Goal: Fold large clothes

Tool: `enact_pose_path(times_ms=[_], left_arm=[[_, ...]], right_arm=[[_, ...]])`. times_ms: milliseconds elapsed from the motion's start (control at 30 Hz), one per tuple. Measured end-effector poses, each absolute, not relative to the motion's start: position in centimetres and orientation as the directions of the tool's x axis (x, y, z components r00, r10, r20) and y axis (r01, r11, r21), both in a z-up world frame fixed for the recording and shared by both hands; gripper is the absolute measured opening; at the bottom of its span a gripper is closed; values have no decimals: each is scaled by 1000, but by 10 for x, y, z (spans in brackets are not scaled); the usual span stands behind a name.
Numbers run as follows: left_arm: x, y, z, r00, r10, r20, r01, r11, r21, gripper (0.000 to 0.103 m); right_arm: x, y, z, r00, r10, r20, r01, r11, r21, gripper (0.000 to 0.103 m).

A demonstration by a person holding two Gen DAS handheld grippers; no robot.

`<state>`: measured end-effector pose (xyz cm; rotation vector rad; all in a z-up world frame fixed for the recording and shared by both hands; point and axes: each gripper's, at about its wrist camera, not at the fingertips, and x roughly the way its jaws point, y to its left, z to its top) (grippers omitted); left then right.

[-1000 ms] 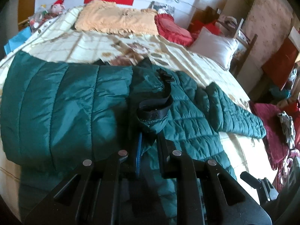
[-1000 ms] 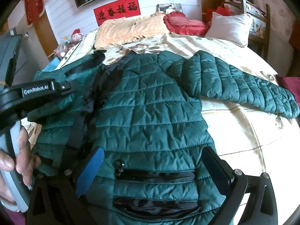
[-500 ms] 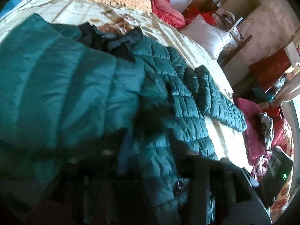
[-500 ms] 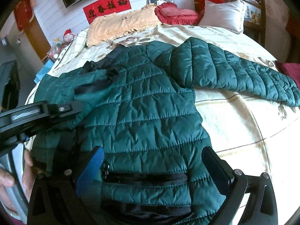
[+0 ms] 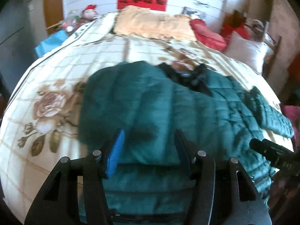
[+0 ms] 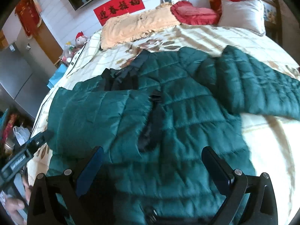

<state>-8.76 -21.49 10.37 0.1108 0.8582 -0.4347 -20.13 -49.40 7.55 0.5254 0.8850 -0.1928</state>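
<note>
Two tongs hover over a green jacket (image 6: 180, 131) that lies spread on the bed (image 6: 234, 41). The jacket's left sleeve is folded across its front, the cuff lying by the dark zipper strip (image 6: 153, 123) down the middle. The other sleeve (image 6: 262, 86) stretches out flat toward the right edge of the bed, away from the body. The dark collar (image 6: 121, 78) points toward the pillows at the head.

The left tongs (image 5: 148, 150) have just been opening: the blue pad (image 5: 115, 153) and the dark one stand apart above the folded sleeve, with no cloth pinched between them. This view is blurred. The right tongs (image 6: 151, 168) are spread wide over the lower front of the jacket and hold nothing. Part of the left tool and a hand (image 6: 13, 206) show at the lower left of the right view.

A peach blanket (image 6: 131, 26), a red cushion (image 6: 195, 13) and a white pillow (image 6: 243, 15) sit at the head of the bed, below a red banner (image 6: 120, 7) on the wall.
</note>
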Motion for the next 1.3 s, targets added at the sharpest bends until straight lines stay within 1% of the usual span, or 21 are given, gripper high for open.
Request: enact_pose_path(times_ms=[167,200,233,300,333,400,467,567,633,667,733,767,833,867,900,967,1033,1067,1100,1167,1300], left_arm=[[-73,-193,93,593,-272,-758,358,932,-54,55],[-70,-189,91,590,-264,-763,350,935,-53,55],[-70,-189,89,589,-260,-765,345,937,-53,55],[-64,-182,86,582,-251,-773,324,944,-62,55],[-62,-181,86,580,-250,-776,317,946,-68,55],[-57,-174,84,574,-251,-779,300,950,-85,55],[-50,-168,83,581,-230,-780,270,959,-81,55],[-40,-155,83,597,-208,-775,215,972,-96,55],[-34,-148,80,595,-207,-776,178,976,-124,55],[-30,-145,77,587,-211,-782,162,977,-142,55],[-23,-145,71,562,-223,-796,142,975,-173,55],[-21,-145,70,558,-226,-798,139,974,-178,55],[-20,-150,71,556,-230,-799,140,973,-183,55],[-19,-154,72,558,-232,-797,145,973,-182,55],[-18,-158,74,562,-233,-793,151,972,-179,55],[-14,-165,77,571,-231,-788,158,973,-170,55],[-8,-176,79,586,-221,-780,163,975,-153,55],[-5,-182,80,596,-216,-774,167,975,-143,55],[-2,-187,79,601,-211,-771,172,976,-133,55],[4,-198,73,599,-187,-779,177,979,-99,55],[12,-207,55,598,-149,-787,166,984,-61,56]], right_arm=[[-163,-486,58,593,77,-801,364,862,352,103],[-159,-486,55,592,82,-802,360,863,354,100],[-154,-485,51,589,84,-803,357,865,352,94],[-144,-480,48,594,89,-799,325,883,340,51],[-140,-478,47,593,72,-802,317,895,315,44],[-136,-477,52,604,44,-796,307,908,283,24],[-135,-479,67,628,1,-778,293,926,237,20],[-147,-493,102,709,-108,-697,308,936,168,19],[-151,-507,112,713,-183,-677,358,925,128,19],[-150,-517,112,696,-224,-682,392,915,99,18],[-143,-533,101,655,-260,-710,435,897,73,18],[-139,-539,92,633,-240,-736,433,898,80,18],[-128,-549,67,559,-120,-821,406,902,145,19],[-125,-552,59,522,-81,-849,412,896,167,30],[-128,-555,59,519,-79,-851,429,885,179,46],[-145,-559,76,556,-205,-805,506,852,133,56],[-155,-556,93,604,-266,-751,525,842,124,56],[-157,-551,99,638,-255,-727,505,851,144,56],[-152,-542,100,660,-204,-723,451,877,164,56],[-133,-524,93,646,-107,-755,348,922,167,56],[-104,-510,71,617,-124,-777,320,942,104,56]])
